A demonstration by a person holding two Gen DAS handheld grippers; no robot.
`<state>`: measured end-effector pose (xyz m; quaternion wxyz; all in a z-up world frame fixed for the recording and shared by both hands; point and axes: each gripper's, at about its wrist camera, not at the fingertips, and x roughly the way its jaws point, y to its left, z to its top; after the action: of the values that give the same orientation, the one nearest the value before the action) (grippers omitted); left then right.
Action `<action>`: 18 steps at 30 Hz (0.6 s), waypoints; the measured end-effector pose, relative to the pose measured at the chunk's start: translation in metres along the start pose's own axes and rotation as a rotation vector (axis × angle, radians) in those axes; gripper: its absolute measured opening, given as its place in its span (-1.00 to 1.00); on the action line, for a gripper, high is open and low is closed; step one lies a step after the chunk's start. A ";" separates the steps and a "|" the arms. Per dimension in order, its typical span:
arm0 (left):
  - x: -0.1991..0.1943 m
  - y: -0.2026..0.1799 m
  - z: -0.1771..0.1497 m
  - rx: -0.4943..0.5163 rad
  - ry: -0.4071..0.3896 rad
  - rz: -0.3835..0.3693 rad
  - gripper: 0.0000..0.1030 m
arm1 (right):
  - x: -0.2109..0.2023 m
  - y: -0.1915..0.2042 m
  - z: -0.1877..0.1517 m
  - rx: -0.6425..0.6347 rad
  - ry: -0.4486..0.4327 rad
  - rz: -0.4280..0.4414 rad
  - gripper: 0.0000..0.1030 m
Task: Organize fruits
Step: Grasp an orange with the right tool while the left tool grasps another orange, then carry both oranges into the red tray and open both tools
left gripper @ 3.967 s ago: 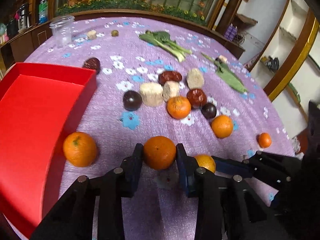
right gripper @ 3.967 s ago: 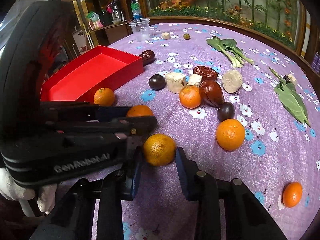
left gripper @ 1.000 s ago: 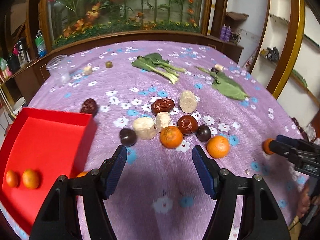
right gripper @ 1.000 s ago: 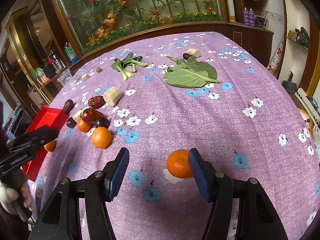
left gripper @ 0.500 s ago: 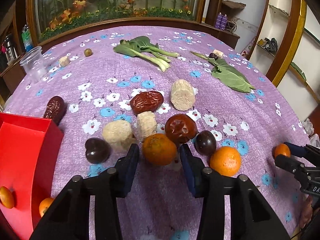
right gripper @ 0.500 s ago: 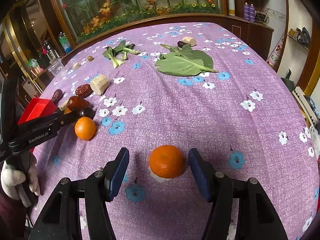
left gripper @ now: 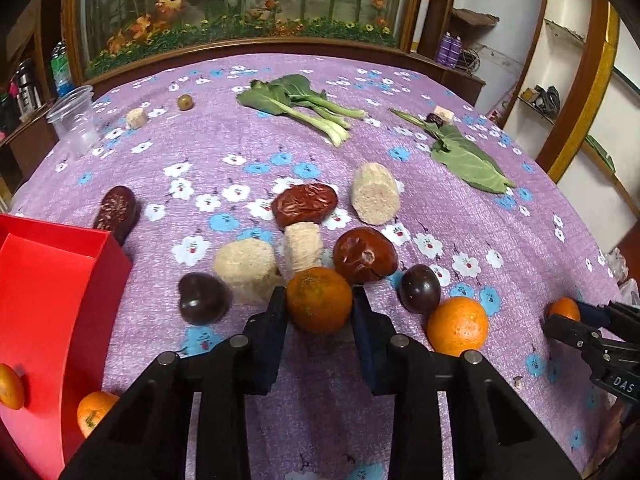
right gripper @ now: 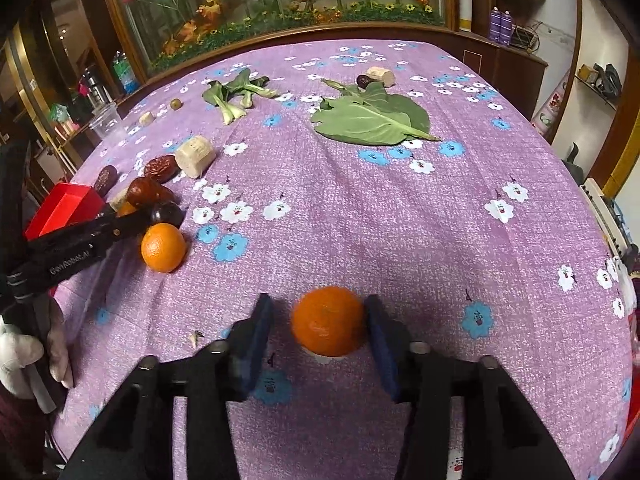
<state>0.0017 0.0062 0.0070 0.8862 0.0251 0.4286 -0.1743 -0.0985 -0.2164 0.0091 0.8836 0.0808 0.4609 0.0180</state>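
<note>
Gripping an orange [left gripper: 319,299] on the purple-clothed bench [left gripper: 248,148], the left tongs [left gripper: 319,312] press it from both sides, just in front of a brown date [left gripper: 365,255]. The right tongs [right gripper: 320,332] are spread around a second orange [right gripper: 328,320], with a gap on the left. A red box [left gripper: 52,300] holds two more oranges.

Tangerines [left gripper: 11,386] in box [left gripper: 48,304], leftward
</note>
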 end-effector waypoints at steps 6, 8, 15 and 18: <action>-0.029 0.009 -0.003 -0.043 -0.040 -0.011 -0.42 | -0.007 0.003 -0.001 0.005 -0.004 0.015 -0.28; -0.042 0.013 -0.004 -0.058 -0.058 -0.016 -0.42 | -0.014 0.006 0.000 0.001 -0.021 0.022 -0.28; -0.094 0.029 -0.009 -0.097 -0.147 0.019 -0.42 | -0.046 0.031 0.005 -0.033 -0.097 0.075 -0.28; -0.118 0.040 -0.012 -0.109 -0.188 0.056 -0.42 | -0.056 0.047 0.008 -0.055 -0.118 0.104 -0.28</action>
<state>-0.0615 0.0796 0.0862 0.9270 -0.0276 0.3517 -0.1274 -0.1223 -0.1773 0.0665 0.9089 0.0811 0.4026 0.0718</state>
